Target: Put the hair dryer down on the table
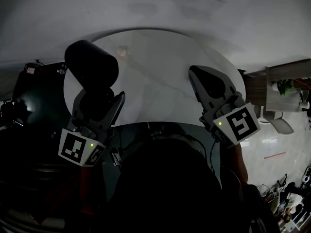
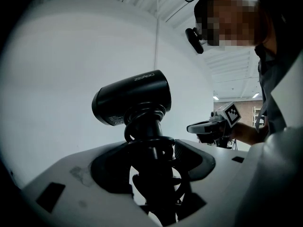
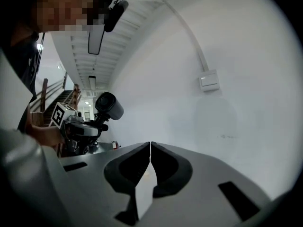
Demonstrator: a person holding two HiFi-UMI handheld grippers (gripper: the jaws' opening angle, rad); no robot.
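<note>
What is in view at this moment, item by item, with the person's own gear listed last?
hair dryer: 1, black, held up over the left side of the table, cord wound round its handle
table: 1, white, round, in front of the person
small object: 1, pale pinkish, on the far part of the table; too small to identify
wall box: 1, white, on the white wall, seen in the right gripper view
left gripper: 1, grey and black, shut on the hair dryer's handle
right gripper: 1, grey and black, over the right side of the table, jaws together, nothing between them
</note>
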